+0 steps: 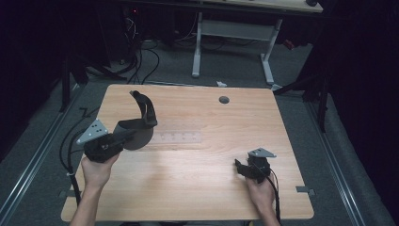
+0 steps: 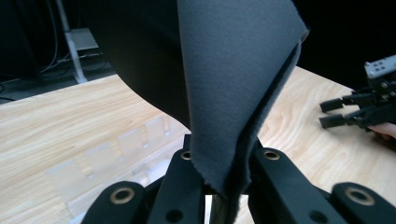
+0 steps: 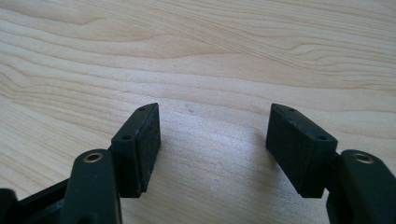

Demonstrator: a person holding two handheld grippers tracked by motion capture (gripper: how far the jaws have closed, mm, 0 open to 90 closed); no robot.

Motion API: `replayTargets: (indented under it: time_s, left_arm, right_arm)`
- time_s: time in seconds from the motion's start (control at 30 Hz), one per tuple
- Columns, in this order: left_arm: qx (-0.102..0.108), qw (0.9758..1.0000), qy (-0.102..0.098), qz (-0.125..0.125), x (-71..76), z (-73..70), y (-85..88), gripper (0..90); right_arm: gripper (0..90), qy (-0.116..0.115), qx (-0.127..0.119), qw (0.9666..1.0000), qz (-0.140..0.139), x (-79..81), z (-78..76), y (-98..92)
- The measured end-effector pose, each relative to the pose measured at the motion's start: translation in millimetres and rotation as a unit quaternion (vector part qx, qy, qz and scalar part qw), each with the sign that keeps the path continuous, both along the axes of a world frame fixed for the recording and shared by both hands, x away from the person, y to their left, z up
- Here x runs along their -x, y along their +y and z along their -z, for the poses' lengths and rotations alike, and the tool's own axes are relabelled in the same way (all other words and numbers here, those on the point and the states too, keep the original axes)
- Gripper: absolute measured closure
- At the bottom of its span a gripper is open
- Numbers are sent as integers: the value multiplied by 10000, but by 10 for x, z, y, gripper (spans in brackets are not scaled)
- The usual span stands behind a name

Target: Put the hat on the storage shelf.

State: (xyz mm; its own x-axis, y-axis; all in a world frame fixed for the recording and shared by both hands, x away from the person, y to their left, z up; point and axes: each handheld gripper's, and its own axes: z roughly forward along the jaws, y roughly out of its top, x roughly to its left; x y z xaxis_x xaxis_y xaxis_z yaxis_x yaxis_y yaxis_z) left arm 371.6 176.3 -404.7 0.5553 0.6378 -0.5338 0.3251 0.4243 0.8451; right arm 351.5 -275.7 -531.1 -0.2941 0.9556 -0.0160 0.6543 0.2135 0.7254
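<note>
The left gripper [image 1: 126, 135] is clamped on the folded edge of a dark grey cloth [image 1: 138, 129], its 2 jaws pressed together on the doubled fabric, as the left gripper view shows at the fold [image 2: 229, 140]. The cloth hangs raised over the left half of the wooden table [image 1: 197, 188], a narrow strip [image 1: 143, 106] curling up and away from the person, so its long axis runs roughly front to back. The right gripper [image 1: 239, 165] rests low near the table's right front, well apart from the cloth, which lies to its left and farther back; its jaws stand apart with nothing between them, the ribbed black pads [image 3: 148, 144] over bare wood. The left hand is plainly the nearer; any second grip would probably call for the right gripper to travel leftward toward the free hanging edge. The cloth looks matte, soft and felt-like, with a slightly frayed cut edge. A clear plastic ruler [image 1: 176, 138] lies flat just beside it.
</note>
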Motion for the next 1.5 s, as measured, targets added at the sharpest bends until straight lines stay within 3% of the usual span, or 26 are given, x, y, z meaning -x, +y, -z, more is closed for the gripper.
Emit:
replayTargets:
  time_s: [0.17,0.33,0.47,0.67,1.17,1.5]
  left_arm:
    - [-71,9998,111,-116,-80,24,16,863]
    - [-308,9991,185,-223,-178,8,25,863]
    - [-261,9991,102,-328,-202,8,20,862]
    - [-259,9984,175,-461,-326,55,37,863]
    - [-259,9970,142,-715,-390,93,154,862]
    - [-322,9951,241,-905,-456,178,194,862]
  right_arm:
    - [347,-3,16,10000,37,-40,0,6]
    - [347,-4,-64,10000,59,-46,1,-4]
    - [347,10,-114,9999,63,-47,-1,-15]
    - [347,12,-121,9999,69,-50,-1,-15]
    - [346,12,-131,9999,62,-51,-1,-18]
    - [346,16,-169,9998,63,-51,-2,-27]
